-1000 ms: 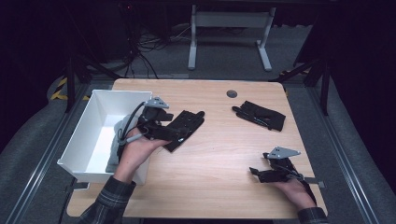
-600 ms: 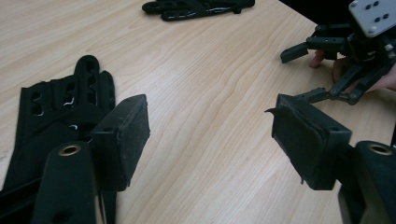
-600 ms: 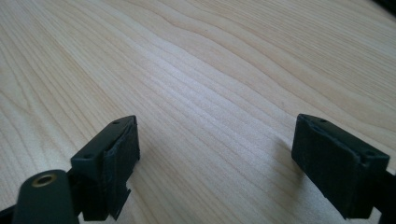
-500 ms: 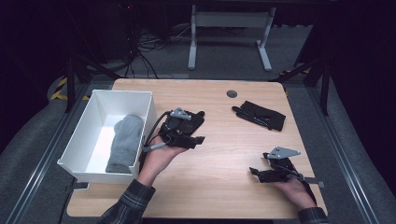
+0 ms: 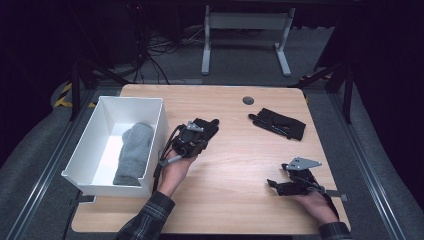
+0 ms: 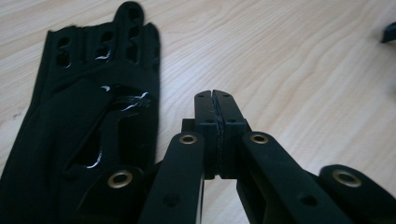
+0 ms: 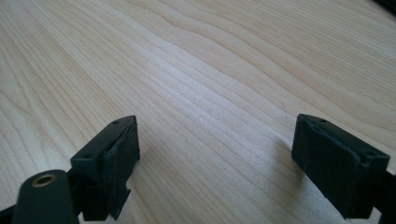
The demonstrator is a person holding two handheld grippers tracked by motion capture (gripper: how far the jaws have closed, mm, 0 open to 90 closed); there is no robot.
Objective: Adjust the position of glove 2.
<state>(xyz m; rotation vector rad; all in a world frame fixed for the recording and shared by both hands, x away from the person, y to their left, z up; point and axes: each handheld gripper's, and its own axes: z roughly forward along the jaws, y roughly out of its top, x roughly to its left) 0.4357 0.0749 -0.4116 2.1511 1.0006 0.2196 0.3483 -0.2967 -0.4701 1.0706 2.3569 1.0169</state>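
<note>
Spanning a dark room, the wooden table [image 5: 235, 150].

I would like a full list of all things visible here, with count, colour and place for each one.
table: one, light wood, under everything.
bin: one, white, on the left part of the table.
grey sock: one, lying inside the bin.
near glove: one, black, flat on the table beside the bin, next to the left gripper's jaws.
far glove: one, black, at the far right of the table.
grommet: one, dark, round, at the far edge.
left gripper: one, black, jaws shut with nothing between them.
right gripper: one, black, jaws open, low above bare wood at the near right.
</note>
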